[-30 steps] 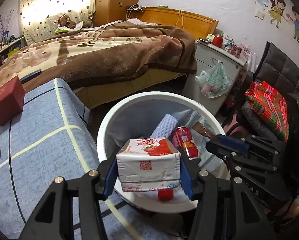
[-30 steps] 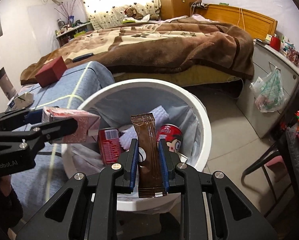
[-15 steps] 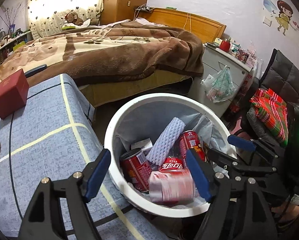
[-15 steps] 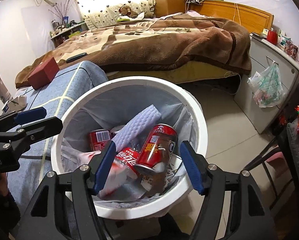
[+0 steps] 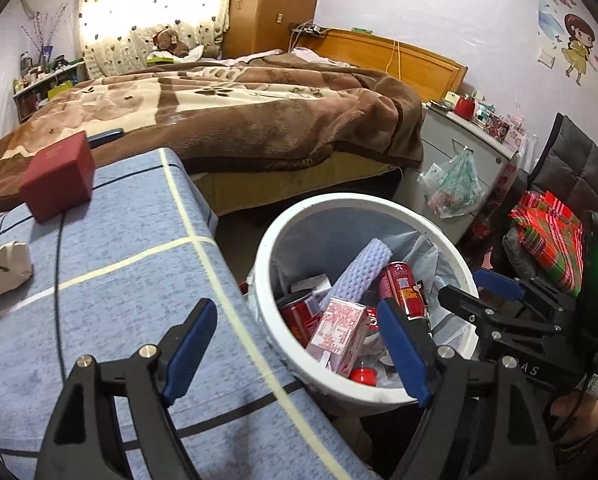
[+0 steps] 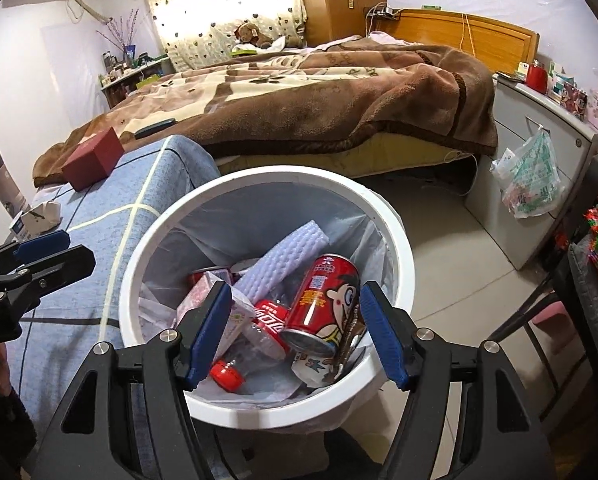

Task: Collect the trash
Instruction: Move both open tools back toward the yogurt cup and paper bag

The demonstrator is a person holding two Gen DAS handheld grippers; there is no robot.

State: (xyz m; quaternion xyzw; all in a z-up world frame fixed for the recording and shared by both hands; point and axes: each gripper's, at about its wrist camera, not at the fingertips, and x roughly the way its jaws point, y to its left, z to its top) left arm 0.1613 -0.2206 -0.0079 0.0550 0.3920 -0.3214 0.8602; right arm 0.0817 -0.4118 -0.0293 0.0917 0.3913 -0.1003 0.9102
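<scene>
Where blue cloth ends, perhaps tile.

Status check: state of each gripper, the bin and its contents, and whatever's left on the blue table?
Left gripper: open, empty.
Right gripper: open, empty, above the bin.
White round trash bin: lined, partly filled.
Pink-and-white drink carton: in bin, tilted.
Red cartoon-print can: in bin, lying on its side.
Dark red box: on table, closed.
Crumpled white paper: on table, uncollected.

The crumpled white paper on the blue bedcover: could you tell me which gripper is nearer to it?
Left. The left gripper hangs over the bedcover's edge near the paper; the right gripper hangs over the white bin, farther away.
</scene>
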